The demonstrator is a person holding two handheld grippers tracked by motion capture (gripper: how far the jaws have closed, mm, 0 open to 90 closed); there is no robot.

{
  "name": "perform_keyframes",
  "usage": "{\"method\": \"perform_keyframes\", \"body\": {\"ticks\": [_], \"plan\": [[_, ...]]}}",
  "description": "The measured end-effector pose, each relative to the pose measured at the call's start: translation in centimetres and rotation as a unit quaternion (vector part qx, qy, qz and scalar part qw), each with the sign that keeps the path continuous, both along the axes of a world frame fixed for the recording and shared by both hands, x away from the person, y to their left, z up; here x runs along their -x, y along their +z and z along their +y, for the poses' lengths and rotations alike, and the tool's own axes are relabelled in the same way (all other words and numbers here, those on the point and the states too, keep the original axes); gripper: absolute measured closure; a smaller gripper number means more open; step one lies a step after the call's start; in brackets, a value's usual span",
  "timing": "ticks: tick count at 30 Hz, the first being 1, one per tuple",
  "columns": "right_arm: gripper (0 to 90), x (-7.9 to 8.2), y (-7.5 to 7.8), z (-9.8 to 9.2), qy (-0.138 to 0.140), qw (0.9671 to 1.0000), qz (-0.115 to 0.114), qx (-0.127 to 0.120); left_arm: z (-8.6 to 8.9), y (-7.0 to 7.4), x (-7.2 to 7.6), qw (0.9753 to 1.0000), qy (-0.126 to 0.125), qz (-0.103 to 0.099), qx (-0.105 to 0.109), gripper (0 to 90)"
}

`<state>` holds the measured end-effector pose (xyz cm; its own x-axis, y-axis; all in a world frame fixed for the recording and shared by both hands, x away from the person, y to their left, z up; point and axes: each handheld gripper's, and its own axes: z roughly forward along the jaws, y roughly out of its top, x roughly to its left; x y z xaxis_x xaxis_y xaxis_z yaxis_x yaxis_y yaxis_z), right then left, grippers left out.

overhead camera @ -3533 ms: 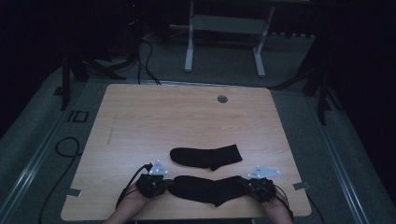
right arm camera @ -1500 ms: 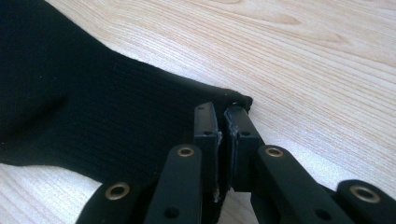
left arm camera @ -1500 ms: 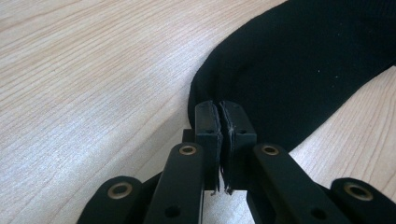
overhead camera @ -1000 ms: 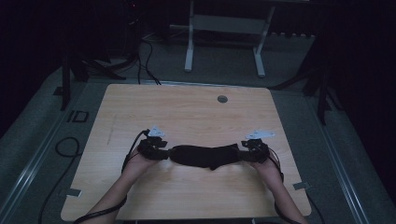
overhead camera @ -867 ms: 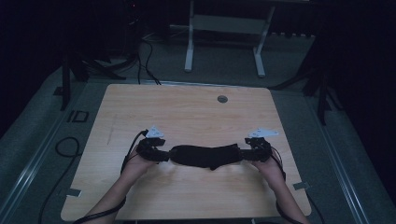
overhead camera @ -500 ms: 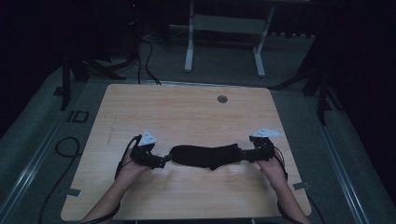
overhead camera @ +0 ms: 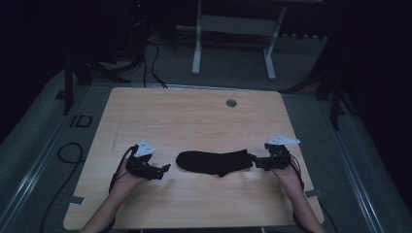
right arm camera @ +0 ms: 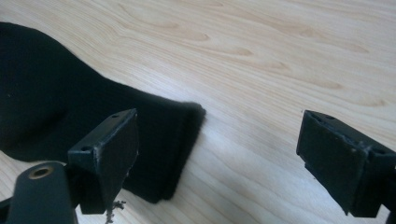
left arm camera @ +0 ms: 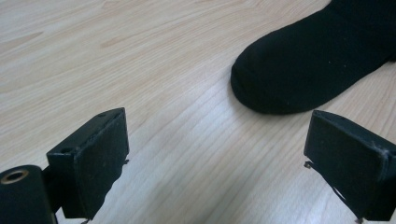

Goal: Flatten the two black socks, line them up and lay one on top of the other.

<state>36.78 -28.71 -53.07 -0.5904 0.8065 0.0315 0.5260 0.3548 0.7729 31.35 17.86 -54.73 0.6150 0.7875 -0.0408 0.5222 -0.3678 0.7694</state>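
Observation:
A black sock (overhead camera: 214, 162) lies flat across the front middle of the wooden table (overhead camera: 194, 116), toe to the left and cuff to the right. Its cuff (right arm camera: 187, 126) shows stacked layers of fabric. My left gripper (overhead camera: 163, 170) stands open a short way left of the toe, touching nothing; in the left gripper view the toe (left arm camera: 317, 56) lies beyond the jaws of this gripper (left arm camera: 224, 140). My right gripper (overhead camera: 253, 161) is open at the cuff end. In the right gripper view, this gripper (right arm camera: 219, 140) has one jaw over the cuff and grips nothing.
A small round grommet (overhead camera: 231, 103) sits near the table's far edge. Behind the table stands a white frame on legs (overhead camera: 233, 43). Cables (overhead camera: 68, 150) run over the dark floor at the left.
Both grippers carried one sock from the front edge onto the other sock, then opened. The left gripper has drawn back to the left, away from the toe.

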Motion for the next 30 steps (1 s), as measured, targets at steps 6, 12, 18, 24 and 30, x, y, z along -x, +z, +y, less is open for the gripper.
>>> {"method": "perform_keyframes", "body": {"ticks": [6,12,18,24,30], "plan": [[12.9,0.3,-0.4,-0.9,-0.007,0.9999,0.008,0.002,0.9,-0.2,0.7,0.9999,0.010,-0.002,0.002,7.0],[13.0,1.0,-0.7,-2.3,-0.016,0.9998,0.013,0.007,2.3,-0.4,1.8,0.9999,0.017,-0.002,0.004,7.0],[13.2,2.1,-0.8,-3.9,-0.027,0.9995,0.017,0.004,3.8,-0.6,2.8,0.9994,0.033,0.003,0.009,7.0],[13.4,3.2,-1.2,-5.3,-0.042,0.9988,0.026,-0.003,5.1,-0.9,3.9,0.9988,0.046,0.009,0.013,7.0],[13.5,4.0,-1.7,-6.2,-0.058,0.9980,0.027,0.001,6.0,-1.2,5.1,0.9982,0.056,0.009,0.018,7.0]]}}
